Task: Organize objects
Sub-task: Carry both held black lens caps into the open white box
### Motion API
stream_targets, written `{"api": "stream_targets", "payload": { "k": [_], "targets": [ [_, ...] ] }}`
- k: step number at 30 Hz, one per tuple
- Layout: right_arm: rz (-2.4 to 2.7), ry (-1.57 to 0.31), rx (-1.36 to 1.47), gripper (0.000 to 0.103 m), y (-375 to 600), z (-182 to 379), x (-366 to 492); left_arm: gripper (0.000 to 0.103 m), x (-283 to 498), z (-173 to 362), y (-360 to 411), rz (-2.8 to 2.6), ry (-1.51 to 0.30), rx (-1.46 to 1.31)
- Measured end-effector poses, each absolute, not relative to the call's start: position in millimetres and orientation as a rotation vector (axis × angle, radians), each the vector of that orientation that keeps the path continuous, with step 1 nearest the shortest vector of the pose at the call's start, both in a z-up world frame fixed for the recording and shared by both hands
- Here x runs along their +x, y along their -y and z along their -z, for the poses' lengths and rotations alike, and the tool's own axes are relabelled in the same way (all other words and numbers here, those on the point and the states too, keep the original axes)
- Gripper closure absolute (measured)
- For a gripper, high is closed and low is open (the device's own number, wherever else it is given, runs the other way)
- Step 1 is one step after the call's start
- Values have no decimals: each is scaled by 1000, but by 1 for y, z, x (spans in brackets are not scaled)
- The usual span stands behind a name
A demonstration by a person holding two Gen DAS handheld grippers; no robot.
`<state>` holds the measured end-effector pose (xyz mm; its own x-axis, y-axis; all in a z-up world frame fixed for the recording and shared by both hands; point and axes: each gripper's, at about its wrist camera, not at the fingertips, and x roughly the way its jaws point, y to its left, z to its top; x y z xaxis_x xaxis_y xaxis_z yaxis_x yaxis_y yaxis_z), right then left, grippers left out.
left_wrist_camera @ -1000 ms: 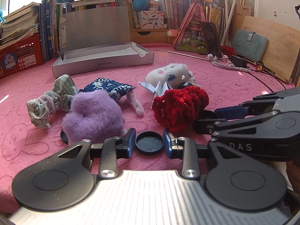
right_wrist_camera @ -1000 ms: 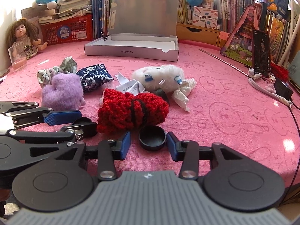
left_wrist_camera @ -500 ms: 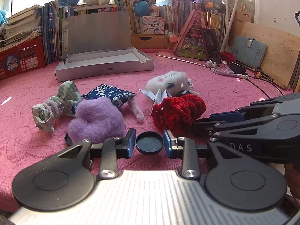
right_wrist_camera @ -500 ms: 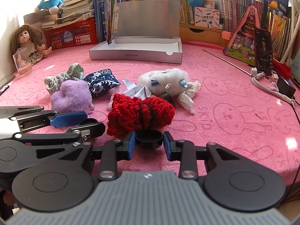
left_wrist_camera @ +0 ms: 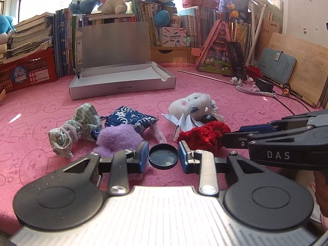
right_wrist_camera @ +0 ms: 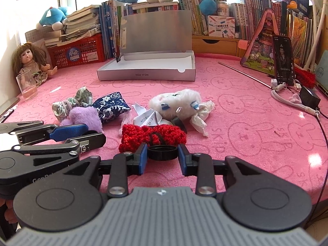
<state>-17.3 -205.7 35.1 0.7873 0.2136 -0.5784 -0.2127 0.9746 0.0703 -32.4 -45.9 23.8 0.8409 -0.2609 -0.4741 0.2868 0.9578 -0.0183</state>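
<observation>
Grippers: left gripper (left_wrist_camera: 163,156) pinches a shallow black lid (left_wrist_camera: 163,156) by its rim, hollow side up; right gripper (right_wrist_camera: 162,153) clamps a second black cap (right_wrist_camera: 162,152) — pads tight on both sides.
Setting: pink rabbit-print cloth (right_wrist_camera: 246,123).
Clutter: red knitted piece (right_wrist_camera: 152,136), purple plush (left_wrist_camera: 117,141), navy floral pouch (left_wrist_camera: 131,121), white fluffy toy (right_wrist_camera: 176,104) — just beyond the fingertips.
Box: open grey box (left_wrist_camera: 123,82) farther back.

Beyond the right gripper (right_wrist_camera: 162,153), the red knitted piece (right_wrist_camera: 151,136) hides the folded paper's (right_wrist_camera: 146,117) lower edge; left of it, a person's hand (right_wrist_camera: 5,207) is cut off.
</observation>
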Motion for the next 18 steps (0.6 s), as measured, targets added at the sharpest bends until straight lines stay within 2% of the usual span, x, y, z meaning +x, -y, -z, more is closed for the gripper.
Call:
{"api": "stream_targets", "payload": {
  "k": [18],
  "targets": [
    [-201, -519, 22, 67, 216, -70, 20, 66, 19, -68, 7, 202, -439, 8]
  ]
}}
